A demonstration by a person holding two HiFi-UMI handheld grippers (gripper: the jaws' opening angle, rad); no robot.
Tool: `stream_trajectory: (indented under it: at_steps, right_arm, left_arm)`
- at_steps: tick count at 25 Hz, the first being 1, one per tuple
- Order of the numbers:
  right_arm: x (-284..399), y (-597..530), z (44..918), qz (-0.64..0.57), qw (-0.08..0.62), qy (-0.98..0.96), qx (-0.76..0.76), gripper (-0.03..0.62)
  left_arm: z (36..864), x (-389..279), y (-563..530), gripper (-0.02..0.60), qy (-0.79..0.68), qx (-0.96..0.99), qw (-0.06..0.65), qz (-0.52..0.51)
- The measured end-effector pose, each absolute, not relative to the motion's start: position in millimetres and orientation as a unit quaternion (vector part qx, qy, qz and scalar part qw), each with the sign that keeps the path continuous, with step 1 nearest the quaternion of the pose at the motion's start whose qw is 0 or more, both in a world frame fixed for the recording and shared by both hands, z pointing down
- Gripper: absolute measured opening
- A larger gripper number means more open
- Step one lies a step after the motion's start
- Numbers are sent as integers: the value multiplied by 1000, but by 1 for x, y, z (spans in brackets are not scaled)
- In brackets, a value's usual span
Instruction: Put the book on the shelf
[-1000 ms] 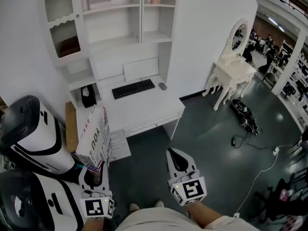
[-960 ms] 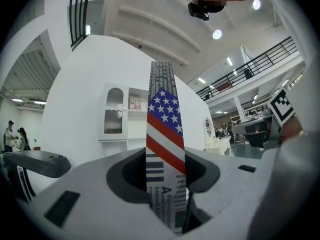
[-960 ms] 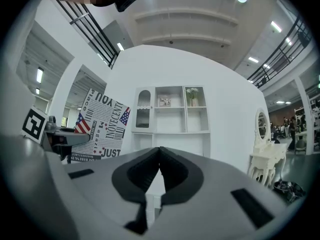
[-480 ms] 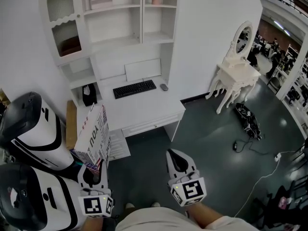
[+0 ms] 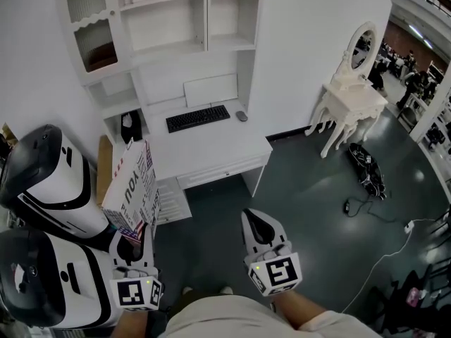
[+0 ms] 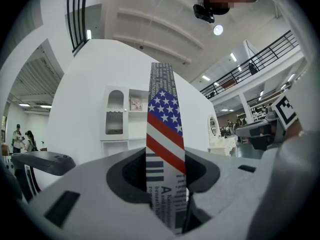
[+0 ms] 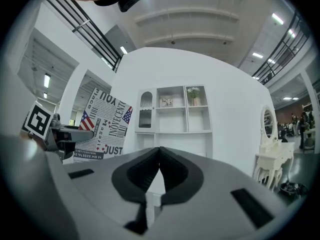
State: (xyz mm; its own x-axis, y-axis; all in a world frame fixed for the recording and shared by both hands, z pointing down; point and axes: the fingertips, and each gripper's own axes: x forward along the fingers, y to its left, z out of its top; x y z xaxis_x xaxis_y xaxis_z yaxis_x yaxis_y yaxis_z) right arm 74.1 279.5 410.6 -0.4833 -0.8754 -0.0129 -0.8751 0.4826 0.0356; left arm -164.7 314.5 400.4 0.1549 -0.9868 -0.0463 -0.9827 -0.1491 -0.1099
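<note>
The book (image 5: 131,187) is a white volume printed with black words and a US flag. It stands upright, and my left gripper (image 5: 135,243) is shut on its lower edge, low at the left of the head view. In the left gripper view its flag-printed spine (image 6: 165,134) rises between the jaws of the left gripper (image 6: 167,160). My right gripper (image 5: 258,228) is beside it, shut and empty. The white shelf unit (image 5: 176,27) stands over a desk (image 5: 211,157) ahead of both grippers. The right gripper view shows the right gripper (image 7: 160,153), the book (image 7: 105,125) at left and the shelf unit (image 7: 175,115) ahead.
A black keyboard (image 5: 197,117) and a mouse (image 5: 242,116) lie on the desk. Two bulky white-and-black machines (image 5: 49,189) stand close at the left. A white dressing table with an oval mirror (image 5: 352,94) stands at the right, with cables (image 5: 366,169) on the dark floor.
The head view has shifted slightly: desk and shelf unit sit a little higher in the picture, both grippers a little lower. The book stays in the left gripper; the right stays shut.
</note>
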Motion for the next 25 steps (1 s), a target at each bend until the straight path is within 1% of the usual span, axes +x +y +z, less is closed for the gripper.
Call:
stream_trajectory:
  at_steps: [12,25]
  right_arm:
    - [81,276,415,-14,6,-860,511,3]
    - [66,256,429,-16,13,-866,500,3]
  left_arm:
    - [403,-160,308,152,648,-759,54,-21]
    - [416,-167,290,152,651,-757,54,-14]
